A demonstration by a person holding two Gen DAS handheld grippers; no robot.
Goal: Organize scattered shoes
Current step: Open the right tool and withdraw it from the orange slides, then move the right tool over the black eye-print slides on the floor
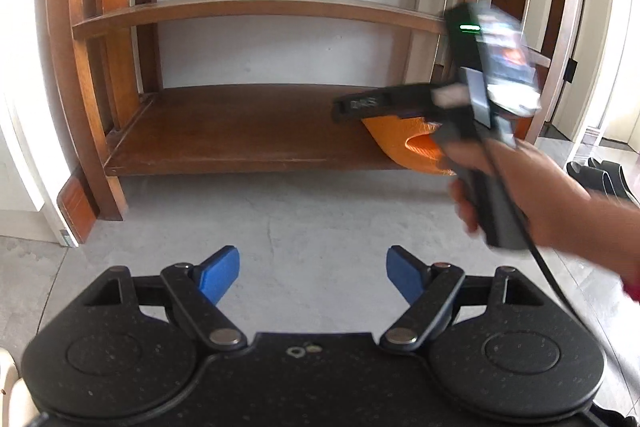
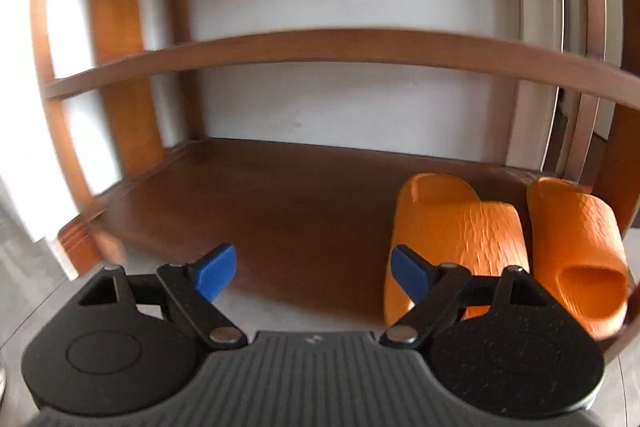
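The right hand-held gripper (image 2: 310, 273) hangs with its blue pads spread wide and nothing between them, just in front of the near edge of the bottom shelf (image 2: 280, 203), with two orange slippers (image 2: 460, 227) close to its right. The left hand-held gripper (image 1: 312, 277) is likewise spread and empty, low over the grey floor (image 1: 300, 211) and well back from the shelf. Both slippers sit side by side at the shelf's right end, toes toward the near edge, one just beside the other. As I judge it, this pair is placed and the step is to pull clear: draw the right tool straight back so its right pad does not clip the nearer slipper. Count: two orange slippers, two grippers, and dark shoes (image 1: 600, 175) on the floor far right, number unclear.
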